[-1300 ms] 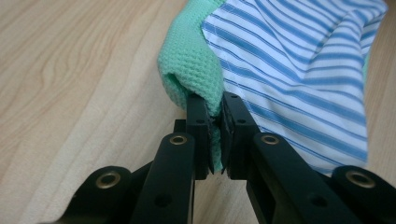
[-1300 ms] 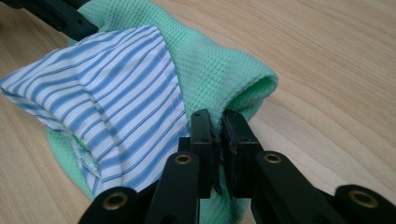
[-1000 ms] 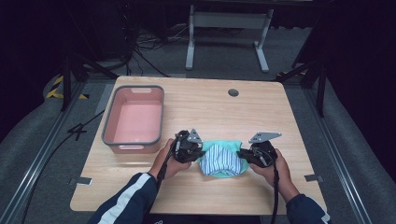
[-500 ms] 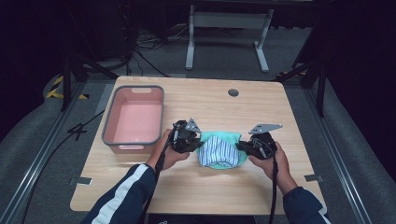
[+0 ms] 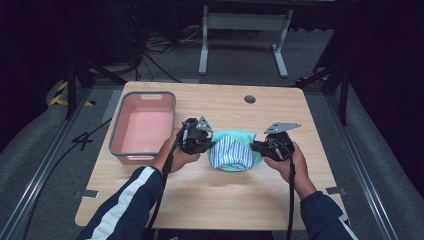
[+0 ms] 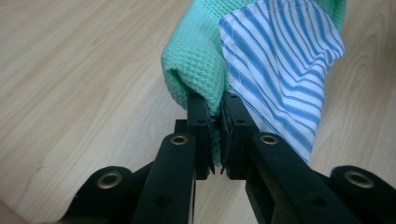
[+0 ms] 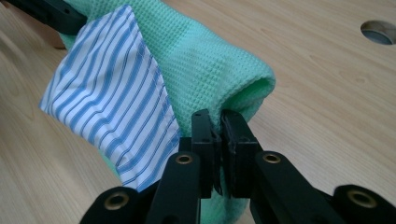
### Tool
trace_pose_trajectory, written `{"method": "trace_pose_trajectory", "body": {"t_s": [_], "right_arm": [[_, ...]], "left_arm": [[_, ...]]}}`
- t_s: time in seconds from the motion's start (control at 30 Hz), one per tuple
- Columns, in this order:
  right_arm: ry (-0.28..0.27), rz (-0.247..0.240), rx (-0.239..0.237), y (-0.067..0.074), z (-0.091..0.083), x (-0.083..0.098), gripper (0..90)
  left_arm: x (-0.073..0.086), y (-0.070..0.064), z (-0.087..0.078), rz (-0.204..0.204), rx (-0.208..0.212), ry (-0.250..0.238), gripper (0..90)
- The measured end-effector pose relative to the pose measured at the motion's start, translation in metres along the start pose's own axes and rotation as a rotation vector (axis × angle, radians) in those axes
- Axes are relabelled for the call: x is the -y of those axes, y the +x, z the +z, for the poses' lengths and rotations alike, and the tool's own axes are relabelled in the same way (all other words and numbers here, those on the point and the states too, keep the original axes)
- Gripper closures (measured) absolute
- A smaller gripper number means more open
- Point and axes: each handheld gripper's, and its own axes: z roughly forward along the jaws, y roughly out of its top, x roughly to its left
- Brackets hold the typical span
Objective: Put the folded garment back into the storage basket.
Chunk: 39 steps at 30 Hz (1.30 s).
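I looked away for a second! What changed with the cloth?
Both claws, the left claw and right claw, lifted the green cloth with its striped patch a little, so it now hangs between them. Both stay clamped. The pink tub stayed put.

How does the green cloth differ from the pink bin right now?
The green cloth is soft waffle weave with a blue-striped panel, pinched at both ends by the left hand-held gripper and right hand-held gripper. The pink bin is rigid, grey-rimmed and untouched, beside the cloth. Both are over the wooden table.
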Motion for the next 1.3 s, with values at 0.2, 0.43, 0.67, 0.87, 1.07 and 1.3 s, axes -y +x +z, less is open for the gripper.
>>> {"method": "trace_pose_trajectory", "body": {"t_s": [0.2, 0.43, 0.67, 0.87, 1.07, 1.3], "right_arm": [[0.002, -0.025, -0.005, 0.006, -0.001, -0.018, 84.4], [-0.021, -0.051, -0.013, 0.014, -0.002, -0.040, 84.5], [-0.027, -0.077, -0.024, 0.023, 0.005, -0.060, 84.4], [-0.042, -0.102, -0.057, 0.033, 0.011, -0.077, 84.4], [-0.066, -0.123, -0.082, 0.039, 0.014, -0.091, 84.4], [-0.065, -0.152, -0.081, 0.051, 0.021, -0.104, 84.4]], "left_arm": [[-0.002, 0.008, -0.013, -0.018, -0.028, -0.018, 83.8], [-0.001, 0.017, -0.031, -0.018, -0.052, -0.025, 83.9], [0.008, 0.027, -0.047, -0.048, -0.075, -0.042, 83.9], [0.016, 0.034, -0.061, -0.056, -0.097, -0.050, 84.0], [0.022, 0.042, -0.076, -0.085, -0.111, -0.069, 84.0], [0.026, 0.051, -0.090, -0.094, -0.138, -0.074, 84.0]]}}
